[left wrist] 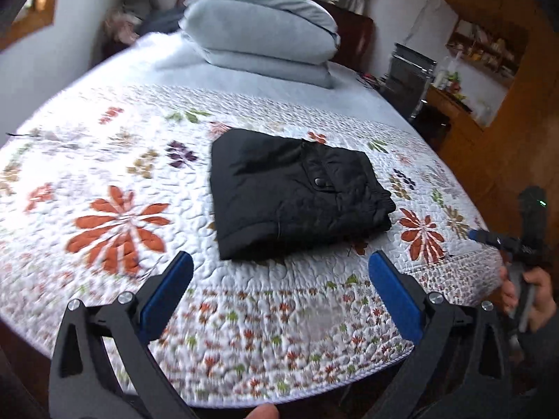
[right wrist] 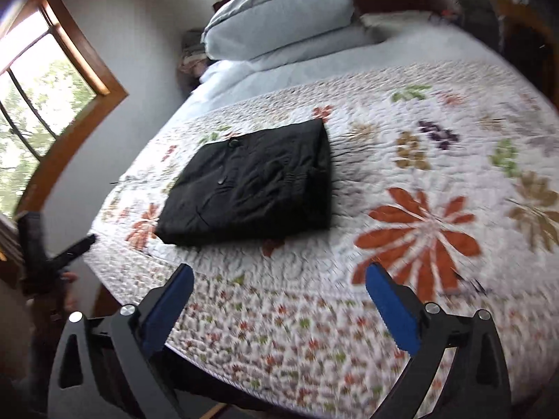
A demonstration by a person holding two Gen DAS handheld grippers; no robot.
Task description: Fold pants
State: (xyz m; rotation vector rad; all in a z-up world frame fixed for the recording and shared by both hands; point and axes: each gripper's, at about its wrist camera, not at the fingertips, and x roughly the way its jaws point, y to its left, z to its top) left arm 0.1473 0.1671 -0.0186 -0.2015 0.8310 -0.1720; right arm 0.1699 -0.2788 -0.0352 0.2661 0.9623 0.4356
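Note:
The black pants (left wrist: pixel 297 192) lie folded into a compact rectangle on the floral quilt (left wrist: pixel 115 160), a button pocket on top. They also show in the right wrist view (right wrist: pixel 255 185). My left gripper (left wrist: pixel 279 265) is open and empty, held back above the quilt's near edge, short of the pants. My right gripper (right wrist: pixel 279 276) is open and empty, also held back from the pants. In the left wrist view the right gripper (left wrist: pixel 489 235) shows at the far right in a hand. In the right wrist view the left gripper (right wrist: pixel 75 248) shows at the far left.
Folded pale blue bedding (left wrist: pixel 262 31) is stacked at the head of the bed, also in the right wrist view (right wrist: pixel 279 17). A metal box (left wrist: pixel 408 76) and wooden shelves (left wrist: pixel 489 52) stand to the right of the bed. A window (right wrist: pixel 42 104) is in the wall.

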